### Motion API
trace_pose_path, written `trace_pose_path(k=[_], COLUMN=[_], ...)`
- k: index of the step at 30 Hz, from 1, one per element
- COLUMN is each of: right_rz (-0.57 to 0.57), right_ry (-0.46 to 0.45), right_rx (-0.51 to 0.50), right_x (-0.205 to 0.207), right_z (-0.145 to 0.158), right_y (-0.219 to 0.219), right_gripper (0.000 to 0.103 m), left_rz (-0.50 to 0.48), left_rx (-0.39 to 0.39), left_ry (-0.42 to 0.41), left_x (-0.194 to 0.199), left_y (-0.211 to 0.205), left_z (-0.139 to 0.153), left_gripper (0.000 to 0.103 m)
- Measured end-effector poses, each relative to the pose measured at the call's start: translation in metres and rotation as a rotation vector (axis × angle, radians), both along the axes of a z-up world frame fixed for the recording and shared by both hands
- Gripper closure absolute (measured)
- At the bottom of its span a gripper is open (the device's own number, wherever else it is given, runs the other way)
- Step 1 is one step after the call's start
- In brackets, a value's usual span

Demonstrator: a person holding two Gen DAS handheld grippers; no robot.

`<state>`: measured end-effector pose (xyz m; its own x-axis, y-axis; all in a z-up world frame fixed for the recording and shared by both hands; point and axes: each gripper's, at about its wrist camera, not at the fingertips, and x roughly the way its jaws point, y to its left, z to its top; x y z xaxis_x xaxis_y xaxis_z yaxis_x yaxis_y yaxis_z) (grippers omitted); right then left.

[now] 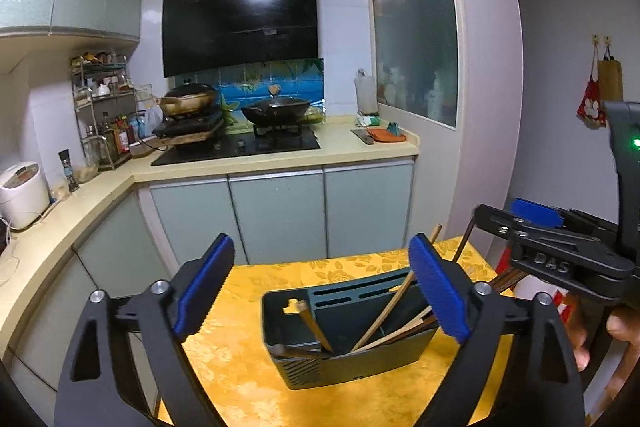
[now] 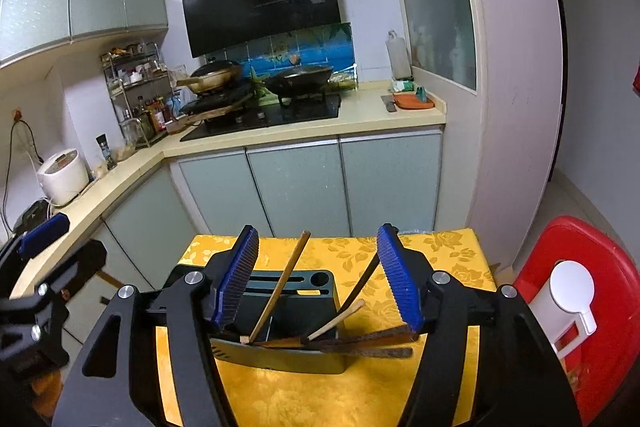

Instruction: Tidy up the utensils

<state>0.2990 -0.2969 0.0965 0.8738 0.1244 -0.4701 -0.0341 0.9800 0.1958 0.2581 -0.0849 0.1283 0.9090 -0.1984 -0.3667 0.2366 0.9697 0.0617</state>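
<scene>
**Both tools spread above the utensil holder, nothing gripped**

Left tool (image 1: pixel 322 287): blue ribbed pads stand wide apart at lower centre of the left wrist view. Nothing between them; neither pad presses on anything.

Right tool (image 2: pixel 318 277): pads apart at lower centre of the right wrist view, less wide than the left. A light wooden chopstick (image 2: pixel 280 291) leans up through the gap, touching neither pad. No grip on it.

Utensil holder (image 1: pixel 304 367): dark blue-grey box with slotted top, standing on the desk (image 1: pixel 240 327), which is covered in a yellow floral cloth. In the left wrist view it sits low, right of centre, partly behind the right-hand pad. In the right wrist view it sits lower centre, between the tool's fingers.

Contents: several chopsticks, light and dark, standing tilted at mixed angles inside the holder. Two dark brown ones (image 2: pixel 368 345) lie near level, ends sticking out over the holder's right edge in the right wrist view.

The right tool shows at the right edge of the left wrist view, with fingers of a hand (image 1: pixel 580 339) beneath it. The left tool shows at the left edge of the right wrist view.

A red plastic stool (image 2: pixel 592 307) stands at lower right of the right wrist view, beside the desk.
</scene>
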Motion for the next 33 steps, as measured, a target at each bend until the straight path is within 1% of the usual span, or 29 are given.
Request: trace_pose_path(k=[3, 5, 9, 15, 18, 20, 27, 29, 33], right_rz=[0.000, 0.000, 0.004, 0.005, 0.006, -0.001, -0.048, -0.057, -0.058], right_ry=[-0.001, 0.001, 0.010, 0.027, 0.023, 0.009, -0.058, -0.072, -0.077], right_rx=[0.003, 0.004, 0.014, 0.025, 0.022, 0.012, -0.087, -0.108, -0.143], right_x=[-0.011, -0.018, -0.029, -0.045, -0.056, -0.065, -0.098, -0.104, -0.117], right_z=[0.000, -0.002, -0.007, -0.019, -0.024, -0.029, -0.046, -0.050, -0.062], right_y=[-0.005, -0.007, -0.009, -0.006, 0.000, 0.003, 0.023, 0.028, 0.038], right_gripper=[0.043, 0.038, 0.035, 0.027, 0.021, 0.017, 0.011, 0.009, 0.008], left_rz=[0.020, 0.029, 0.029, 0.034, 0.036, 0.034, 0.032, 0.033, 0.041], left_rx=[0.013, 0.022, 0.025, 0.015, 0.014, 0.017, 0.065, 0.065, 0.036], left_ry=[-0.009, -0.013, -0.004, 0.021, 0.029, 0.029, 0.016, 0.023, 0.056], left_x=[-0.005, -0.009, -0.017, -0.025, -0.033, -0.040, -0.070, -0.075, -0.082], left_y=[0.006, 0.010, 0.014, 0.021, 0.025, 0.025, 0.021, 0.022, 0.030], left_z=[0.002, 0.000, -0.006, -0.019, -0.028, -0.036, -0.071, -0.078, -0.094], left_gripper=[0.014, 0.013, 0.012, 0.011, 0.011, 0.011, 0.011, 0.011, 0.011])
